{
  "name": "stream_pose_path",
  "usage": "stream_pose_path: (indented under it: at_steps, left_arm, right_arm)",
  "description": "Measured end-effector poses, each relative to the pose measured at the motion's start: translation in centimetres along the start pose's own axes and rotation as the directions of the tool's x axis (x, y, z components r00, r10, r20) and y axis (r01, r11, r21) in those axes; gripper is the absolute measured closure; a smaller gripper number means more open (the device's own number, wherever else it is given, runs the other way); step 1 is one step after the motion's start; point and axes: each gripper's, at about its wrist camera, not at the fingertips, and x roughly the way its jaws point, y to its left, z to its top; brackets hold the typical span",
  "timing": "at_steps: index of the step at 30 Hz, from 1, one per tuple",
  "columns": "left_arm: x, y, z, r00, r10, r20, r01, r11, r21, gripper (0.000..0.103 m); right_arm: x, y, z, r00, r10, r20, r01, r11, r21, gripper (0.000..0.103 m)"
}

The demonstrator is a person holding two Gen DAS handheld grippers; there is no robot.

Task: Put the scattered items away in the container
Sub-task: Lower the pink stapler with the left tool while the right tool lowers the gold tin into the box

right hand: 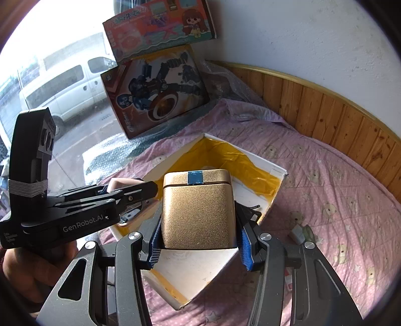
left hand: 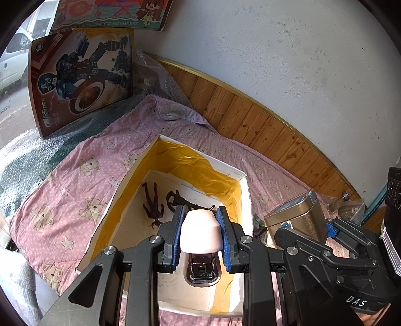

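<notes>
While box floor (right hand: pixel 190 270) sits half-hidden under tin (right hand: pixel 198 213) | right gripper (right hand: pixel 198 248) clamps tin | left gripper (left hand: pixel 200 238) clamps stapler (left hand: pixel 201 233) over box

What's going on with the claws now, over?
Left claw shut on stapler, over box. Right claw shut on gold tin. Two toys in box, nothing blocking.

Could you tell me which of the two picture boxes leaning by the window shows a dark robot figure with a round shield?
It is the lower, brown-bordered box, standing on the bedding; the box above it is brightly coloured and shows a cartoon girl.
</notes>
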Motion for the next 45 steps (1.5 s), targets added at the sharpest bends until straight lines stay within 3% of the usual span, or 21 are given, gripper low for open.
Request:
stream_pose_path:
  at_steps: [11,21,31,45]
  left_arm:
    - [3.2,0.9,0.8,0.993,0.028,-0.113,-0.022,0.998,0.059,0.076]
    - [6.0,1.7,2.5,0.971,0.032,-0.239,0.0,0.991,0.133,0.076]
    - [9.3,2.1,2.9,0.917,0.03,-0.397,0.023,0.991,0.129,0.076]
    - [14.3,2.9,2.2,0.814,0.086,-0.574,-0.008,0.991,0.137,0.076]
  right_arm:
    - [4.2,-0.9,1.2,0.994,0.055,-0.1,-0.057,0.998,-0.023,0.051]
    - [8.7,-1.8,1.8,0.97,0.074,-0.23,-0.099,0.99,-0.096,0.051]
    - [12.4,-2.2,1.9,0.927,0.085,-0.364,-0.161,0.97,-0.182,0.051]
    - [15.5,-2.4,1.0,0.878,0.028,-0.477,-0.211,0.919,-0.333,0.051]
